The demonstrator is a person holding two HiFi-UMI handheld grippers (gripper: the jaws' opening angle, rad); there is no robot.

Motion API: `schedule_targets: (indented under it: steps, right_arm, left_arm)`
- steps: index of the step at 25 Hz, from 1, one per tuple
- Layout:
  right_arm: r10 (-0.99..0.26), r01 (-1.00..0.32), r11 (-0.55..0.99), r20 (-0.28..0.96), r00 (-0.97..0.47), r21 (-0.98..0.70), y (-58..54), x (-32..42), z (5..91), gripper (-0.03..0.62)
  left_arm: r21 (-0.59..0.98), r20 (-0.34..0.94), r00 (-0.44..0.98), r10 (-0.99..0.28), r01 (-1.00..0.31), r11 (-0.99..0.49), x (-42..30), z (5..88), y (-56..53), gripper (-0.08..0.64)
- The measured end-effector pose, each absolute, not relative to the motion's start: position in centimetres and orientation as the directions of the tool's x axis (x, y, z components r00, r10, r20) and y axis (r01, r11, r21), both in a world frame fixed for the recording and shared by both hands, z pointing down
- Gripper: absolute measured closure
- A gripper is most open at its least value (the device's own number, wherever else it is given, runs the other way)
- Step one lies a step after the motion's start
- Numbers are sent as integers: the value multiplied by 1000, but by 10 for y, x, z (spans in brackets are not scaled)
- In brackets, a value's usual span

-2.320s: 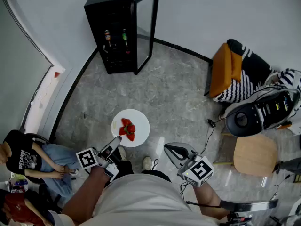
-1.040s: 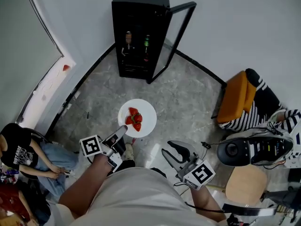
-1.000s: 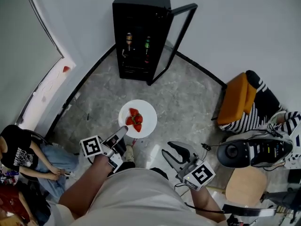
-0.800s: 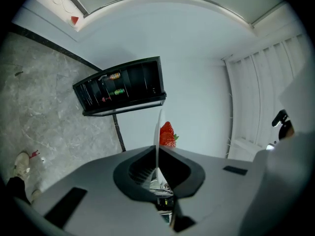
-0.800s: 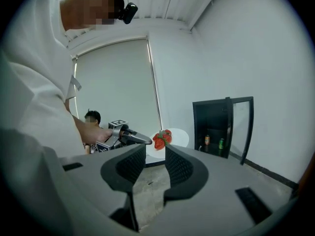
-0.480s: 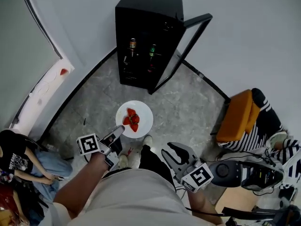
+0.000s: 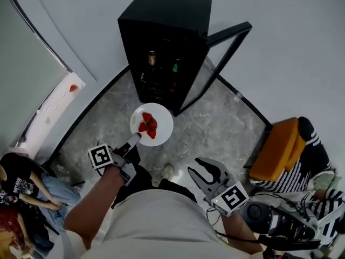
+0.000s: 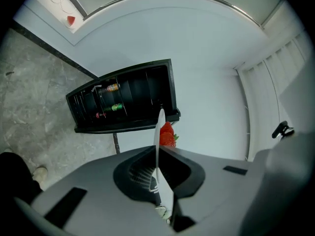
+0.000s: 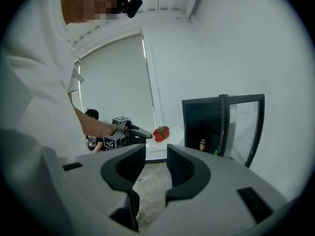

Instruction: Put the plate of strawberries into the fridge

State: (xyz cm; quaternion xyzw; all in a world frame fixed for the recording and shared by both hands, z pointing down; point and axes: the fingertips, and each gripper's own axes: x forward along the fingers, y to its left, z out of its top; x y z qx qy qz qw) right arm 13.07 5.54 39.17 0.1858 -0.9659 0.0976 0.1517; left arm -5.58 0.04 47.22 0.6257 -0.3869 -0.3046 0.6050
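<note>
A white plate point(image 7: 161, 127) with a few red strawberries point(image 7: 147, 126) hangs in the air just in front of the black fridge point(image 7: 164, 26). My left gripper point(image 7: 136, 140) is shut on the plate's near rim. In the left gripper view the plate point(image 8: 158, 132) shows edge-on between the jaws, with a strawberry point(image 8: 167, 134) beyond it. The fridge's glass door point(image 7: 225, 58) stands open to the right, and bottles point(image 7: 152, 59) show inside. My right gripper point(image 7: 206, 175) is open and holds nothing, low at the right. In the right gripper view the plate point(image 9: 173, 137) shows ahead.
An orange cushion point(image 7: 276, 147) lies on a striped seat point(image 7: 310, 169) at the right. A seated person point(image 7: 21, 185) is at the lower left. A white ledge point(image 7: 51, 107) runs along the left wall. Grey stone floor point(image 7: 215, 128) lies around the fridge.
The person has walked toward the fridge, which now looms larger and nearer. The plate has travelled with my left gripper up to the fridge's front. The right gripper stays open, low at the right.
</note>
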Motion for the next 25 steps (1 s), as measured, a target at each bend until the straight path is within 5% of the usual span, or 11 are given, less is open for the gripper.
schedule_targets:
  steps: [25]
  right_arm:
    - [-531, -630, 766, 422, -735, -132, -141, 89, 418, 442]
  left_arm:
    - [962, 235, 465, -854, -239, 135, -147, 622, -339, 537]
